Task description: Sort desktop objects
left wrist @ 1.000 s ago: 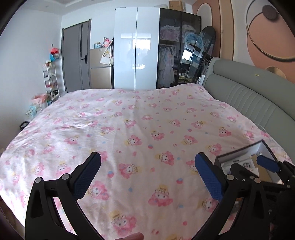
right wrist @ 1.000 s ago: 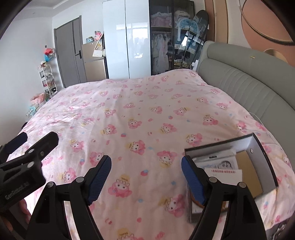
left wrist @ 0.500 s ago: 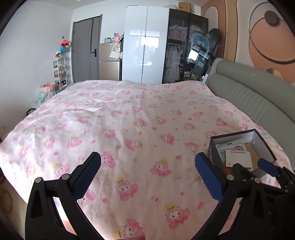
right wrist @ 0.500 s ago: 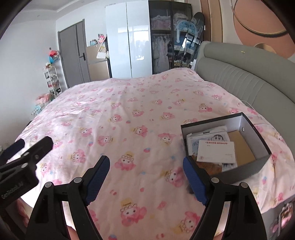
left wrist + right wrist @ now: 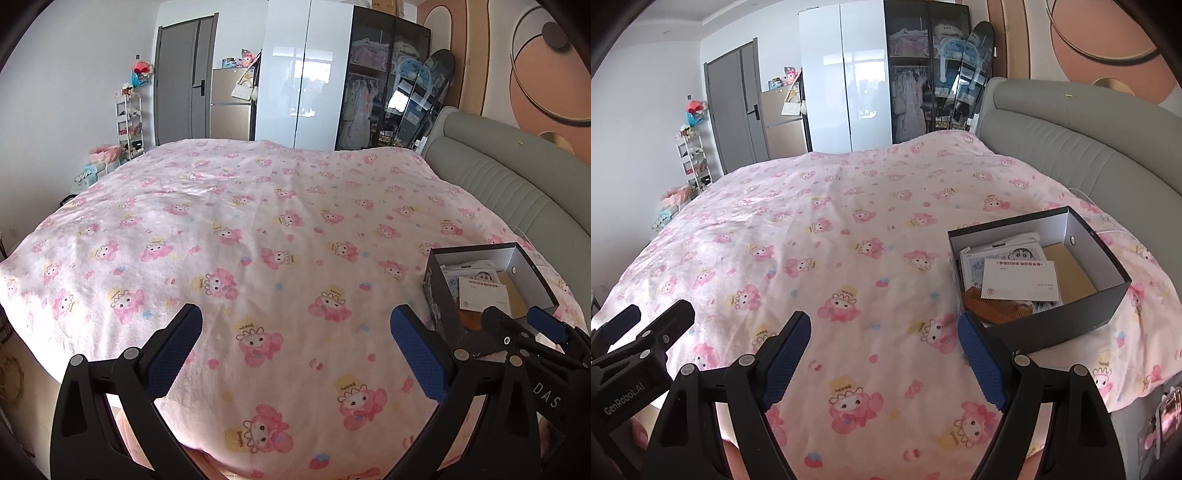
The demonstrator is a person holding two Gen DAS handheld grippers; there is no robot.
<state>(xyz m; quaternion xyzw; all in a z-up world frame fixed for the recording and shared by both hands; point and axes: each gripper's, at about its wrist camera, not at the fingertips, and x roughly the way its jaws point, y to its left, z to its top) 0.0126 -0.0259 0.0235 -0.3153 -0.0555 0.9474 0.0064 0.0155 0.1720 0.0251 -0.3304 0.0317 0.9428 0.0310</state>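
A dark open box (image 5: pixel 1082 314) with a white inside sits on the bed at the right; it also shows in the left wrist view (image 5: pixel 439 295). In it lie a white card (image 5: pixel 1019 282), printed packets (image 5: pixel 1001 254), a brown envelope (image 5: pixel 1071 273) and a wooden comb (image 5: pixel 993 310). My right gripper (image 5: pixel 882 354) is open and empty, just left of the box's near corner. My left gripper (image 5: pixel 295 343) is open and empty over the bare bedspread, left of the box. The right gripper's fingers (image 5: pixel 546 325) show at the left view's right edge.
The pink cartoon-print bedspread (image 5: pixel 258 221) covers the whole bed. A grey-green padded headboard (image 5: pixel 1071 140) runs along the right. A white and black wardrobe (image 5: pixel 332 81), a door and a shelf rack (image 5: pixel 129 118) stand beyond the bed. The bed's near edge is just below both grippers.
Both grippers have pulled back and risen from the bed, so more of the bedspread and the whole box now show. Both stay open and empty.
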